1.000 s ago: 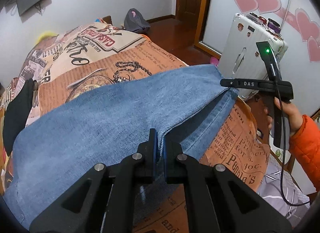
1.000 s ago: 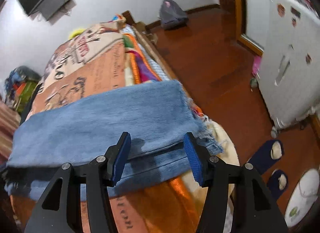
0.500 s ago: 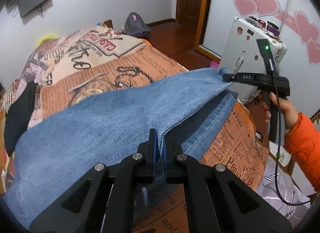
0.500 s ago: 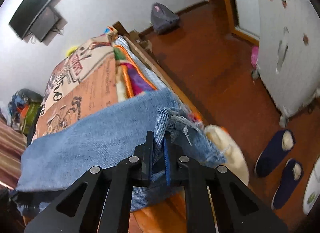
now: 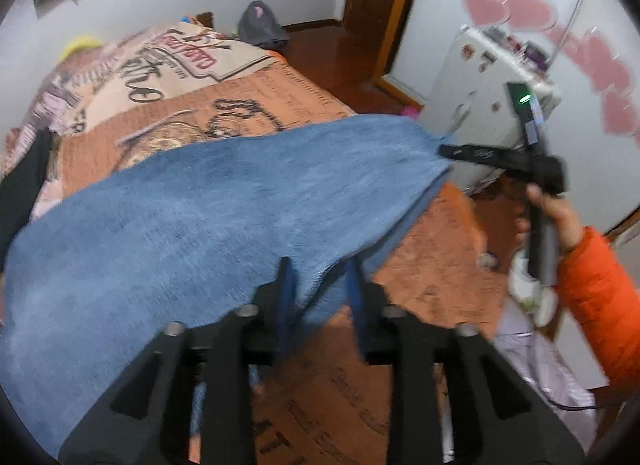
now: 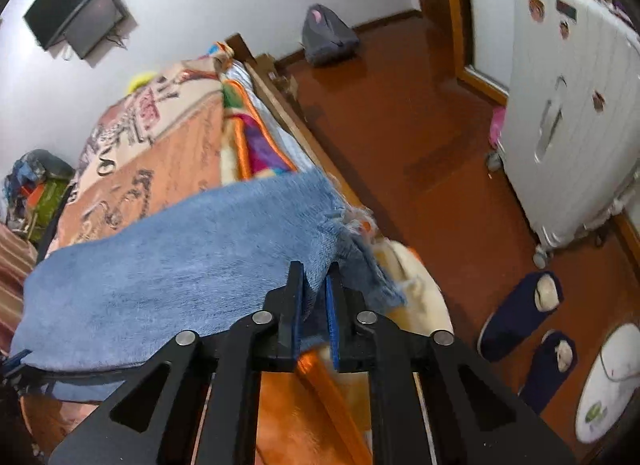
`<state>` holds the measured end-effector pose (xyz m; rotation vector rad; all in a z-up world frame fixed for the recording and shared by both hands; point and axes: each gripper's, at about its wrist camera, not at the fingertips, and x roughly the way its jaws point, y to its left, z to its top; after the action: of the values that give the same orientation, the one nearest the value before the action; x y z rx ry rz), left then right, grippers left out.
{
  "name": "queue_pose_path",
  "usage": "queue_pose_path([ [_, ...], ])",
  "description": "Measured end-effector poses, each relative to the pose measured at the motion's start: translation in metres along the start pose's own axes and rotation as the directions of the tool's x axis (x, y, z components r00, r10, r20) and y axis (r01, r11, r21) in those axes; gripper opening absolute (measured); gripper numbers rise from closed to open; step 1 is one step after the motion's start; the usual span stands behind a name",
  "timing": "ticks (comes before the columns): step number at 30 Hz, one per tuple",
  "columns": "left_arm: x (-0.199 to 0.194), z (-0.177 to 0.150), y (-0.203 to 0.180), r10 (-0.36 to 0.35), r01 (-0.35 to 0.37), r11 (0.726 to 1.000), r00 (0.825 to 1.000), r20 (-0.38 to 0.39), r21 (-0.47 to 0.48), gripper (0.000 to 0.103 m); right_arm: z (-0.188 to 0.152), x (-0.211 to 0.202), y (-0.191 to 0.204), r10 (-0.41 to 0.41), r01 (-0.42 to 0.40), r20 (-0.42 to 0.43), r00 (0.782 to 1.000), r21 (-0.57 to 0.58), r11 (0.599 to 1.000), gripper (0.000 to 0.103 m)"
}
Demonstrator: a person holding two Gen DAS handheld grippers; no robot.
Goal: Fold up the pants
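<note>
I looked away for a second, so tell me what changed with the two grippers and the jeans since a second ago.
The left gripper, clamped a second ago, has opened and let the jeans go. The right gripper, open then, closed on the frayed cuff and lifted it; its jaws now stand slightly apart around the denim. The jeans stayed on the bed.

The left gripper [image 5: 320, 285], clamped on the near edge of the pants [image 5: 208, 217] until half a second ago, now has its jaws spread, with the denim edge loose between them. The right gripper [image 6: 314, 285], which closed on the frayed hem half a second ago, now shows a narrow gap with cloth between its fingers.
</note>
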<state>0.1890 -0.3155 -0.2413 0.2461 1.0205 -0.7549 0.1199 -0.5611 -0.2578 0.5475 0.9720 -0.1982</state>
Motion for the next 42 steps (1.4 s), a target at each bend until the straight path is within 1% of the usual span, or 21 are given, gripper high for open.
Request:
queue_pose_path([
  [1,-0.005,-0.001,0.000,-0.005,0.005,1.000,1.000,0.014,-0.001,0.038,0.000,-0.001,-0.002,-0.016,0.016,-0.004,1.000,0.007,1.000,0.017],
  [3,-0.018,-0.001,0.001,0.039,-0.039,0.999,0.998,0.056,-0.004,0.038,0.000,-0.009,-0.001,-0.045,0.045,0.003,0.999,-0.006,0.999,0.018],
  [4,-0.025,0.000,0.005,0.054,-0.053,0.998,0.995,0.080,-0.020,0.039,0.001,-0.015,0.004,-0.067,0.067,0.012,0.998,-0.035,0.997,0.018],
  [6,-0.030,0.002,0.018,0.058,-0.052,0.996,0.994,0.095,-0.067,0.041,0.001,-0.025,0.016,-0.071,0.073,0.028,0.997,-0.081,0.994,0.018],
  [9,-0.021,0.002,0.034,0.091,-0.083,0.990,0.994,0.067,-0.111,0.041,-0.002,-0.040,0.050,-0.026,0.035,0.054,0.998,-0.174,0.984,0.022],
  [11,-0.008,-0.004,0.038,0.085,-0.081,0.989,0.996,0.028,-0.121,0.041,-0.006,-0.042,0.074,0.011,0.003,0.061,0.998,-0.234,0.972,0.035],
  [13,-0.001,-0.012,0.037,0.082,-0.081,0.990,0.997,0.013,-0.111,0.041,-0.013,-0.040,0.094,0.061,-0.046,0.046,0.997,-0.280,0.959,0.037],
  [15,-0.004,-0.018,0.034,0.094,-0.090,0.991,0.995,0.039,-0.098,0.042,-0.022,-0.030,0.110,0.095,-0.089,0.004,0.995,-0.321,0.943,0.037],
  [19,-0.016,-0.023,0.043,0.060,-0.052,0.989,0.997,0.054,-0.140,0.042,-0.049,-0.004,0.117,0.080,-0.105,-0.088,0.993,-0.335,0.936,0.037],
  [23,-0.051,-0.027,0.070,0.134,-0.110,0.975,0.984,0.120,-0.193,0.042,-0.050,-0.011,0.121,0.054,-0.081,-0.084,0.995,-0.364,0.928,0.037],
  [25,-0.080,-0.032,0.094,0.182,-0.137,0.959,0.969,0.169,-0.247,0.042,-0.041,-0.021,0.124,0.070,-0.091,-0.072,0.995,-0.361,0.928,0.037],
  [27,-0.105,-0.038,0.117,0.248,-0.184,0.938,0.948,0.199,-0.292,0.044,-0.032,-0.033,0.136,0.073,-0.085,-0.044,0.996,-0.389,0.918,0.037],
  [28,-0.122,-0.043,0.131,0.293,-0.218,0.923,0.932,0.214,-0.318,0.045,-0.028,-0.037,0.142,0.077,-0.083,-0.033,0.997,-0.403,0.912,0.037],
  [29,-0.134,-0.048,0.141,0.324,-0.241,0.912,0.920,0.220,-0.333,0.049,-0.024,-0.041,0.152,0.085,-0.086,-0.021,0.996,-0.420,0.904,0.037],
  [30,-0.153,-0.055,0.158,0.374,-0.281,0.891,0.899,0.227,-0.357,0.054,-0.020,-0.046,0.164,0.100,-0.094,-0.010,0.995,-0.443,0.892,0.037],
  [33,-0.194,-0.075,0.199,0.477,-0.356,0.833,0.849,0.226,-0.423,0.065,-0.012,-0.054,0.198,0.146,-0.123,0.008,0.989,-0.493,0.861,0.037],
  [35,-0.218,-0.087,0.224,0.514,-0.378,0.805,0.830,0.218,-0.458,0.069,-0.011,-0.058,0.225,0.186,-0.155,0.005,0.983,-0.530,0.833,0.037],
  [37,-0.244,-0.103,0.253,0.564,-0.415,0.768,0.799,0.208,-0.488,0.069,-0.013,-0.058,0.257,0.220,-0.182,-0.004,0.976,-0.577,0.796,0.037],
  [39,-0.264,-0.119,0.281,0.611,-0.455,0.730,0.769,0.188,-0.510,0.070,-0.020,-0.054,0.293,0.250,-0.206,-0.020,0.968,-0.632,0.747,0.040],
  [40,-0.272,-0.126,0.292,0.624,-0.465,0.717,0.760,0.181,-0.519,0.070,-0.023,-0.052,0.305,0.258,-0.213,-0.026,0.966,-0.648,0.732,0.043],
  [42,-0.284,-0.143,0.316,0.640,-0.475,0.693,0.752,0.158,-0.543,0.071,-0.031,-0.046,0.333,0.277,-0.238,-0.051,0.959,-0.673,0.700,0.044],
])
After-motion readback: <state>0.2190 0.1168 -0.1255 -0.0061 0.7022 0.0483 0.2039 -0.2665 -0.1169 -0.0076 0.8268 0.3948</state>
